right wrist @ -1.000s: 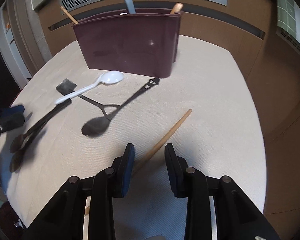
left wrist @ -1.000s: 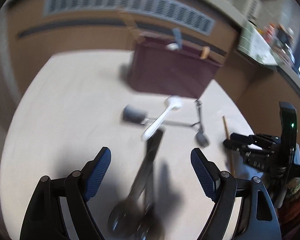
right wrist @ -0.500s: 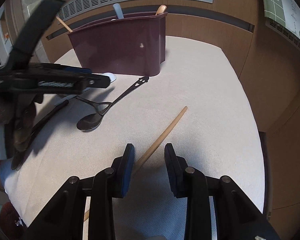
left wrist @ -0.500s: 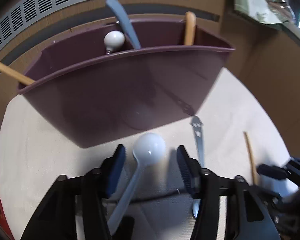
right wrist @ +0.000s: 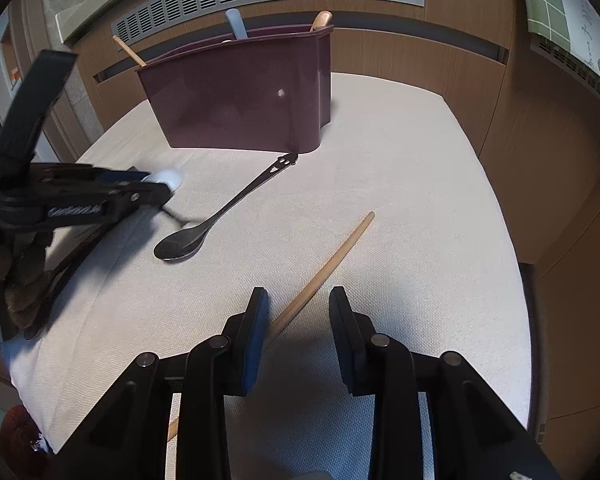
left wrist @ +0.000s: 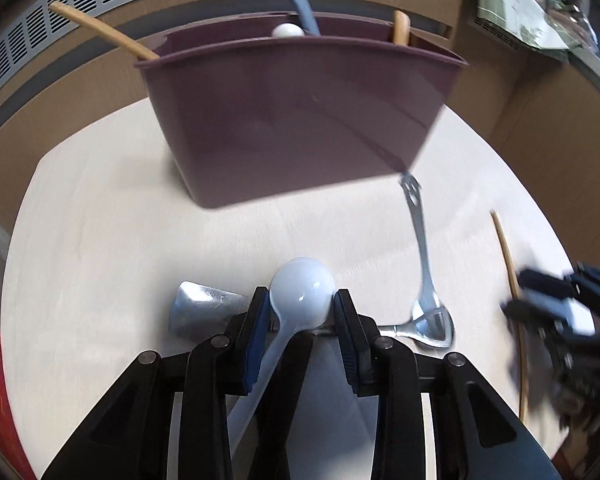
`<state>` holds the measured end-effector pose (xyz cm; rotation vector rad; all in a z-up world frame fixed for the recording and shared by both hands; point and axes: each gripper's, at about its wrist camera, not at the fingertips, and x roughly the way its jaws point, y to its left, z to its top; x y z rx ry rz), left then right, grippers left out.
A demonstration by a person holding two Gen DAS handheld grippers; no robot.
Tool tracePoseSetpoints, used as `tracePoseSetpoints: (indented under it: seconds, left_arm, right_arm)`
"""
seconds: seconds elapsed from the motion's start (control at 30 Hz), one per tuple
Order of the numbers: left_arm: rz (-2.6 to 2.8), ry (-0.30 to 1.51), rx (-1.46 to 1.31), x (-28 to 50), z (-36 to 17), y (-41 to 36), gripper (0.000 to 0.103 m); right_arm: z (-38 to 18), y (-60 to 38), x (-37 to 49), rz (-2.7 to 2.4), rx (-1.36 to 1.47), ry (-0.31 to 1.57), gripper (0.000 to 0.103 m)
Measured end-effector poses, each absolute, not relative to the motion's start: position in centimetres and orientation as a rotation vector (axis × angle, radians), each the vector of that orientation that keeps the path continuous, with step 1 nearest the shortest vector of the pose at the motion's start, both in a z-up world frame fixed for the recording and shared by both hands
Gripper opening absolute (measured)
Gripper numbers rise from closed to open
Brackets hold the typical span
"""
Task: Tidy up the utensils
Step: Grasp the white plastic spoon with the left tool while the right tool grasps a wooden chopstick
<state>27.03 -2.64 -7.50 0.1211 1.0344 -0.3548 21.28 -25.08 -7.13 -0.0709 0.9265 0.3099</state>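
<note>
A white plastic spoon lies on the beige table in front of the maroon utensil caddy. My left gripper is over it, jaws closing, and both blue pads touch the sides of the spoon's bowl. From the right wrist view the left gripper shows side-on with the white spoon at its tips. My right gripper stands open low over a wooden stick, which runs between its fingers without touching the pads.
A metal spoon lies between the caddy and the stick. A metal spatula blade sits left of the white spoon. The caddy holds a wooden handle, a blue-grey handle and others. Dark utensils lie at the table's left edge.
My left gripper moved from the dark utensils toward the caddy, came down over the white spoon and narrowed its jaws onto the bowl. My right gripper stayed in place over the stick.
</note>
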Motion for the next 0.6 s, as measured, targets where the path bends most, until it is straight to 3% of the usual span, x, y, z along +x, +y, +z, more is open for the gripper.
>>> tracePoseSetpoints:
  seconds: [0.37,0.5,0.6]
  left_arm:
    - [-0.472,1.053,0.222,27.1,-7.7,-2.7,0.039]
    - [-0.485,1.069,0.23,27.7,-7.6,-3.0,0.039]
    - [-0.481,1.055,0.239,27.7,-7.6,-3.3,0.039]
  right_arm:
    - [-7.1,-24.7,20.9,0.3,-0.088,0.922,0.032]
    - [-7.1,-24.7,20.6,0.333,-0.054,0.94,0.047]
    - [-7.0,-24.5,21.0,0.324,-0.036,0.954,0.047]
